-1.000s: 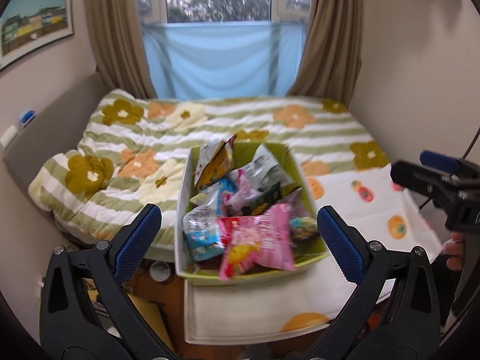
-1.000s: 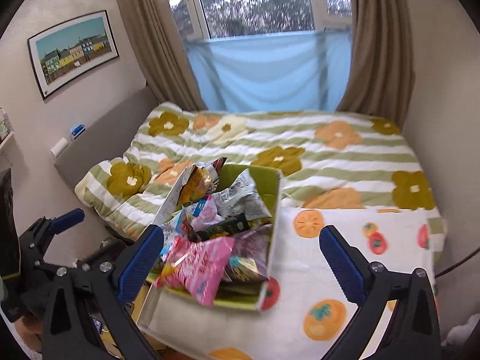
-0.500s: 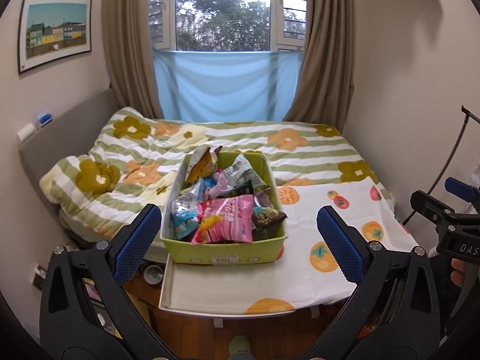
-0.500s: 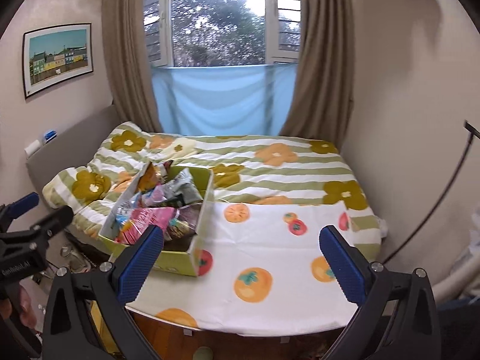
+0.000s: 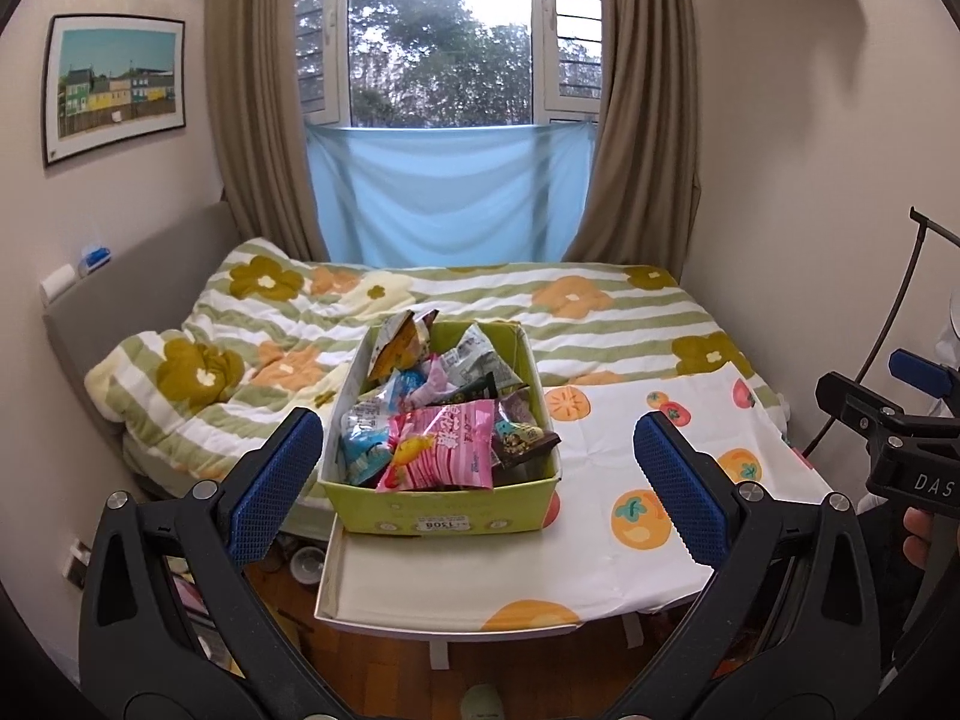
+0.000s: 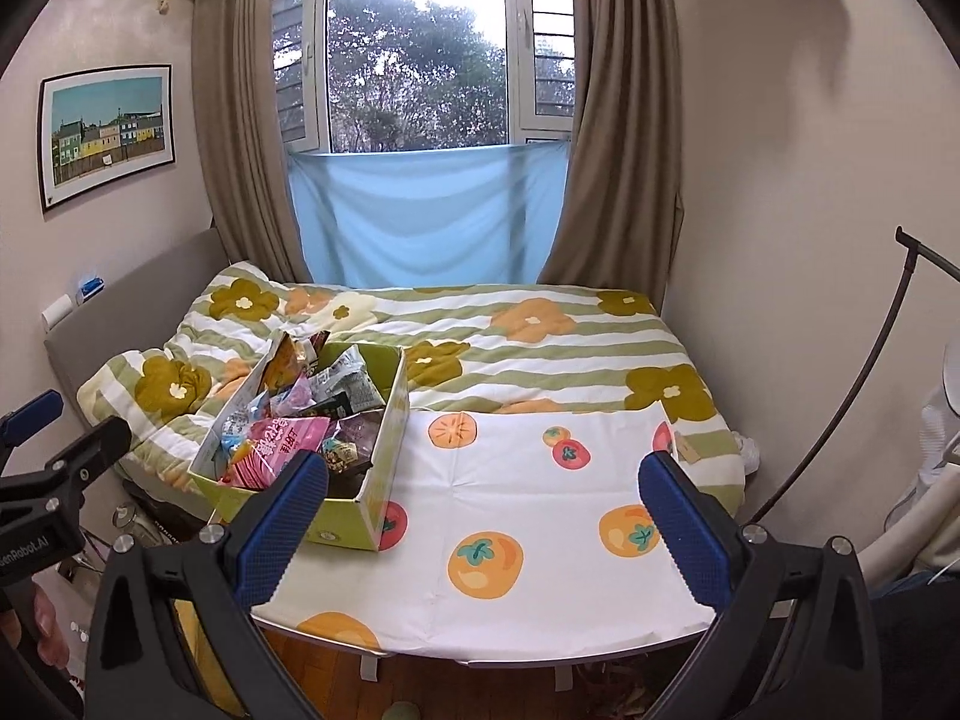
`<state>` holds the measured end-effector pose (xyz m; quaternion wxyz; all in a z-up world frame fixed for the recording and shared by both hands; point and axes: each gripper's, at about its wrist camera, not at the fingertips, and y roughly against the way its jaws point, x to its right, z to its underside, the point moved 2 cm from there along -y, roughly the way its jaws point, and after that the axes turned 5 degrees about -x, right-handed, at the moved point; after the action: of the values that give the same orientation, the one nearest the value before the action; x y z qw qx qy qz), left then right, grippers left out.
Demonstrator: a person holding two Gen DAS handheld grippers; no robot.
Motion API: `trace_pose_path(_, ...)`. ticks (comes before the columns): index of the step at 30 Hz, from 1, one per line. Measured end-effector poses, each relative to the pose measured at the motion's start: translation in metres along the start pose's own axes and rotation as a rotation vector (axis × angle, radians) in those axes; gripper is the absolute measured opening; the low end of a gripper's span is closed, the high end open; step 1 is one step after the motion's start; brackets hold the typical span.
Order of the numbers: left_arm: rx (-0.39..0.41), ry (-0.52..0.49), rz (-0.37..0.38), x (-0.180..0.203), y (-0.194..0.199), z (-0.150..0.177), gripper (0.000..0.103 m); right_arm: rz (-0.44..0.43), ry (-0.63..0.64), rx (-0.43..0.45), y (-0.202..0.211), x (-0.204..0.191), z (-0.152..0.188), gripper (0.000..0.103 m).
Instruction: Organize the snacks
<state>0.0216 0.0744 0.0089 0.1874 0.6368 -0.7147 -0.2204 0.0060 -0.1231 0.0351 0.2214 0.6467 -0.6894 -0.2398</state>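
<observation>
A lime-green box (image 5: 444, 510) (image 6: 384, 480) heaped with snack packets stands on the left part of a small table (image 5: 600, 552) (image 6: 540, 510) covered by a white cloth with orange fruit prints. A pink packet (image 5: 444, 447) (image 6: 279, 441) lies on top at the box's front. My left gripper (image 5: 480, 480) hangs open, back from the table, with the box between its blue pads. My right gripper (image 6: 483, 516) is open too, held over the cloth to the right of the box. Neither gripper holds anything.
Behind the table lies a bed (image 5: 420, 312) (image 6: 510, 336) with a flowered green-striped quilt, with a window and blue cloth beyond. Walls close in on both sides. A dark stand pole (image 6: 840, 396) leans at the right. Wooden floor (image 5: 390, 672) shows under the table.
Both grippers have pulled back and up from the box, so the whole table and room now show. Both stay open throughout.
</observation>
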Motion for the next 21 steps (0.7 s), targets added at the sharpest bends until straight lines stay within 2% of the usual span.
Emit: trace_pose_path(21, 0.002, -0.013, 0.002, 0.0037, -0.0025, -0.0015, 0.103, 0.017, -0.004, 0.011, -0.0016, -0.0024, -0.0006, 0.103)
